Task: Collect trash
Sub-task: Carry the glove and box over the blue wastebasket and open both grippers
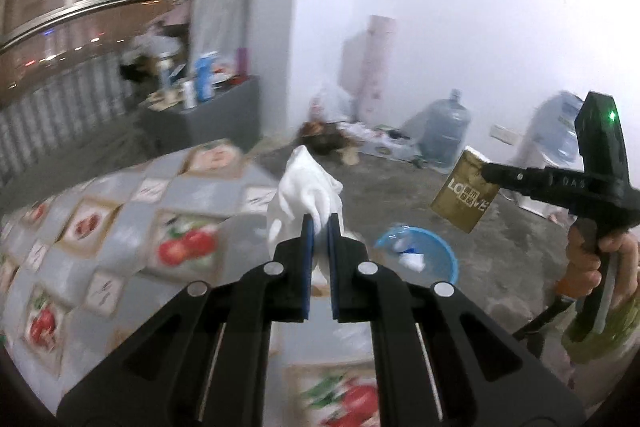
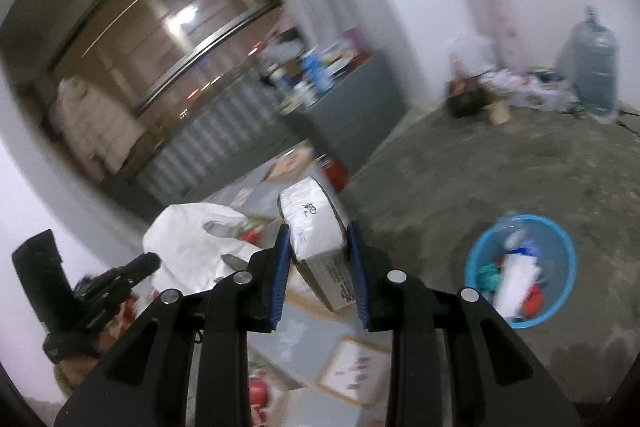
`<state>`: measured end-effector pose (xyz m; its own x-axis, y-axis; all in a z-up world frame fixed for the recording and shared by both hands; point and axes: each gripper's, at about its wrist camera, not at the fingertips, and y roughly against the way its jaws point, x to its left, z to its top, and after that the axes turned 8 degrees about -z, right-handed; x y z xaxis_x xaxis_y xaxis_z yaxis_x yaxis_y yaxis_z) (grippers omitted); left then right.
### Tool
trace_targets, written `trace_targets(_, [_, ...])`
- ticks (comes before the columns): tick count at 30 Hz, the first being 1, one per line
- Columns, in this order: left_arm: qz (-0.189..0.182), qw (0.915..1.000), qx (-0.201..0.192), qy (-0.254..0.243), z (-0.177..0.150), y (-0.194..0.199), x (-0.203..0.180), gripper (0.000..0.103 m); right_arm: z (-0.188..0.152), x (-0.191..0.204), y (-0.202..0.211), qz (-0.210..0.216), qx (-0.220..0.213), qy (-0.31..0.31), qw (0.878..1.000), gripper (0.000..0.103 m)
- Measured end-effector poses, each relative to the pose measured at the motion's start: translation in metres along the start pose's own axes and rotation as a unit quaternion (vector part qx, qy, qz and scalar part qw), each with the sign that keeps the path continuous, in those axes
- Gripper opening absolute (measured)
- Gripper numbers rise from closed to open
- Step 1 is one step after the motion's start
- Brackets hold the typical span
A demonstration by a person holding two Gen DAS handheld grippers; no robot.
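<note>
A bare concrete floor [image 1: 400, 187] runs back to a white wall, and a table under a fruit-print cloth [image 1: 120, 227] fills the near left of the left wrist view. The left gripper [image 1: 320, 223] angles downward over the table's edge, its blue pads pressed nearly together on a crumpled white plastic bag [image 1: 308, 187] that stands up toward twelve o'clock from the tips. At about three o'clock in that view the right gripper [image 1: 486, 173] comes in from the side, held by a hand [image 1: 592, 259] wrapped around its grip, and it carries a flat box [image 1: 466, 195] whose gold face shows here.

In the right wrist view the same box [image 2: 316, 227] sits tilted between the blue pads, which pinch it by its two sides; its white end bears handwriting, blurred beyond reading. The white bag [image 2: 192, 243] and the left gripper's dark body lie at about nine o'clock.

A blue basket [image 2: 520, 271] stands on the floor at about three o'clock from the right gripper, well apart from it, already holding mixed scraps. Nothing stands between the grippers and the basket. Against the far wall at about one o'clock are a large water jug [image 1: 444, 135], what seems to be a water dispenser [image 1: 556, 135], and loose clutter; a grey cabinet [image 1: 216, 115] crowded with bottles stands at eleven o'clock.
</note>
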<state>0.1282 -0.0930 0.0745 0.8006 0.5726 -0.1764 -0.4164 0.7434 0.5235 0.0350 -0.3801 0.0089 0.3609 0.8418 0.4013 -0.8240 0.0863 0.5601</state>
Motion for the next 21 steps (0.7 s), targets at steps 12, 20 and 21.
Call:
trace_targets(12, [-0.096,0.9848,0.134,-0.057,0.028,-0.194,-0.094,0.005,-0.014,-0.133,-0.033,-0.148,0.014,-0.091,0.985,0.028])
trace_targets(20, [-0.119,0.963,0.232,-0.069,0.009,-0.326,-0.128,0.005,-0.028,-0.225,-0.098,-0.183,0.072,-0.152,0.969,0.029])
trace_targets(21, [-0.12,0.9607,0.241,-0.068,0.005,-0.34,-0.13,0.006,-0.029,-0.234,-0.107,-0.187,0.077,-0.158,0.967,0.03])
